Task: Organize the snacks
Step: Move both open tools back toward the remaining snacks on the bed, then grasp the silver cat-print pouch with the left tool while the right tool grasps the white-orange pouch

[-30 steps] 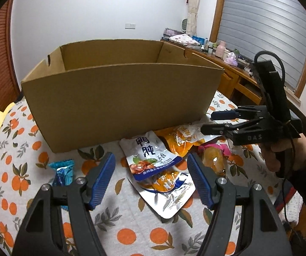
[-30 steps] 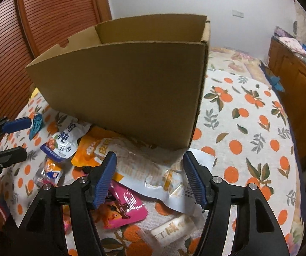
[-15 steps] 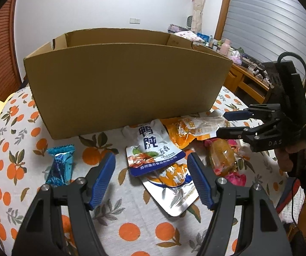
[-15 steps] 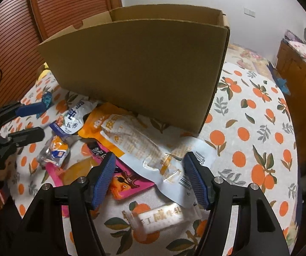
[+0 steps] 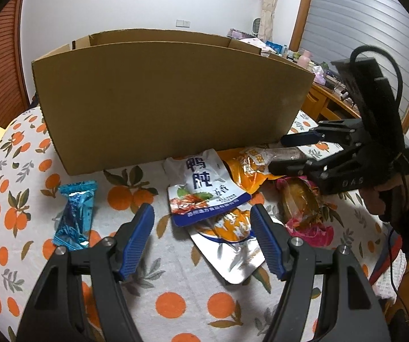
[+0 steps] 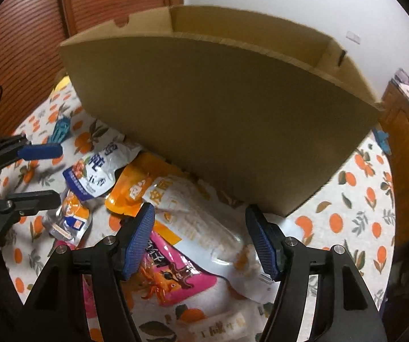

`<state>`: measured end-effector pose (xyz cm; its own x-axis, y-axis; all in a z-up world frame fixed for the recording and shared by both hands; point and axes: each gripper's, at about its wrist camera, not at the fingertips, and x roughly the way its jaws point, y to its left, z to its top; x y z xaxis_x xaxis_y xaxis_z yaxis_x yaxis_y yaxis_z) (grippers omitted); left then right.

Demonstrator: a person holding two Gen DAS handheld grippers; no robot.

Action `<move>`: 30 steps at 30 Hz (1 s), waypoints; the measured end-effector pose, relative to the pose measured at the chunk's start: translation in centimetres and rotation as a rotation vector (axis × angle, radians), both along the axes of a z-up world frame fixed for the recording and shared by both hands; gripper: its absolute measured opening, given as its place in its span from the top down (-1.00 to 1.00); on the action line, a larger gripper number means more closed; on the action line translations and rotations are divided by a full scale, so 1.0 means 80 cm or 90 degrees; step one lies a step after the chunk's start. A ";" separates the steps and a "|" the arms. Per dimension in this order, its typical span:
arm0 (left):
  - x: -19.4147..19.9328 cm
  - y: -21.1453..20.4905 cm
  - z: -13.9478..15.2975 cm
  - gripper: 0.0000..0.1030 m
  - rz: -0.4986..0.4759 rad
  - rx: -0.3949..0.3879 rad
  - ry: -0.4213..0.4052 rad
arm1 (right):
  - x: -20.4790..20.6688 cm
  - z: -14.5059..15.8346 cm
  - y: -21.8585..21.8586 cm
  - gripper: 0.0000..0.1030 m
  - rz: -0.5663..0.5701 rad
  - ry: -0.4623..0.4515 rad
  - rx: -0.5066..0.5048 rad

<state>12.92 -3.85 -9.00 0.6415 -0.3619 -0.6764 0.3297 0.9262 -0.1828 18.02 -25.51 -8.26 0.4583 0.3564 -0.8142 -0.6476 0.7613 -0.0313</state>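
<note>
Barely starting: blue wrapper (image 5: 74,212), white-and-blue pouch (image 5: 204,188), orange pouch (image 5: 247,168) and pink pack (image 6: 173,273) lying on the table (image 5: 175,299) before the cardboard box (image 5: 173,99). Hovering above, left gripper (image 5: 201,239) and right gripper (image 6: 200,239), fingers spread wide, holding nothing.

1 cardboard box (image 5: 173,97), 2 grippers, about 7 snack packets
</note>
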 end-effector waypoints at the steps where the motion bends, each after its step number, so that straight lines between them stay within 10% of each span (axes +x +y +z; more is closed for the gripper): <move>1: 0.000 -0.002 0.001 -0.37 -0.001 -0.002 0.001 | -0.001 -0.001 0.000 -0.31 0.002 -0.001 -0.002; 30: 0.006 -0.018 -0.011 -0.36 0.007 0.061 0.074 | 0.001 -0.012 0.001 -0.28 0.012 -0.001 -0.021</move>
<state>13.36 -5.31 -9.88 0.5606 -0.2856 -0.7773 0.3017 0.9446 -0.1294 18.08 -25.43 -9.20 0.4527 0.3371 -0.8255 -0.6613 0.7480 -0.0572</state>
